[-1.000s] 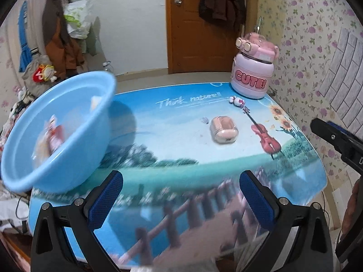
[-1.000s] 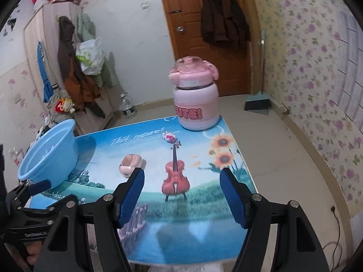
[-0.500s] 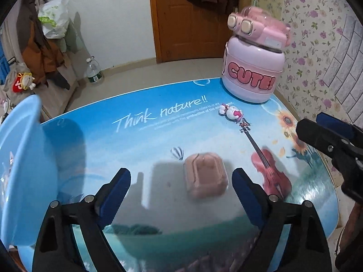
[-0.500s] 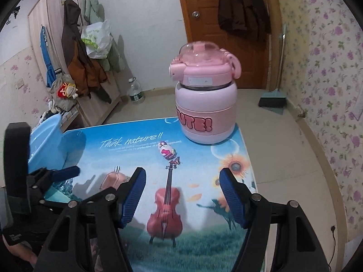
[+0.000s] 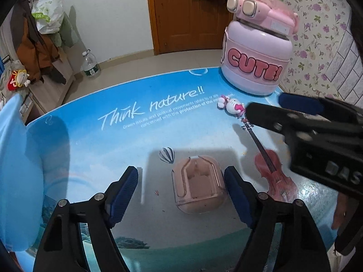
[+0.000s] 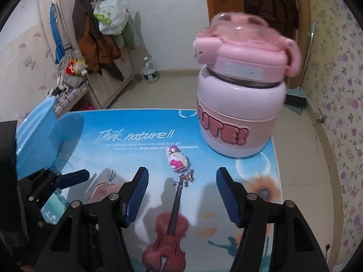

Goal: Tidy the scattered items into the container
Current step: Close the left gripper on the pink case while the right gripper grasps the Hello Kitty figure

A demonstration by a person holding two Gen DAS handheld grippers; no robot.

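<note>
Table (image 5: pixel 127 140): glossy top w/ a printed sky scene, "Think nature!!" text and a violin pic on it.

Left gripper (image 5: pixel 181 195): low over the table, jaws closing. The pink case (image 5: pixel 198 184) sits between the blue pads, way closer to the right pad (looks just beside it, can't say if it's touching), big gap on the left pad's side. Nothing pinched yet.

Pink case: flat on the table, lid side up, right next to the printed balloon and left of the violin pic.

Right gripper (image 6: pixel 182 195): also closing, jaws spread w/ only bare table and the violin's neck between them. Not gripping anything.

Kitty toy (image 6: pixel 177 158): lying on the table just past the right gripper's tips, roughly centered ahead of the gap, near the top of the violin pic. In the left wrist view it's right by the right gripper's near finger (image 5: pixel 270 116).

Basin (image 5: pixel 13 176): light blue, at the table's left edge, well apart from both items (inside not visible from here).

Pink jug (image 6: pixel 240 99): "CUTE!" on the front, standing upright at the far right corner of the table, a bit blurry in the right wrist view.
</note>
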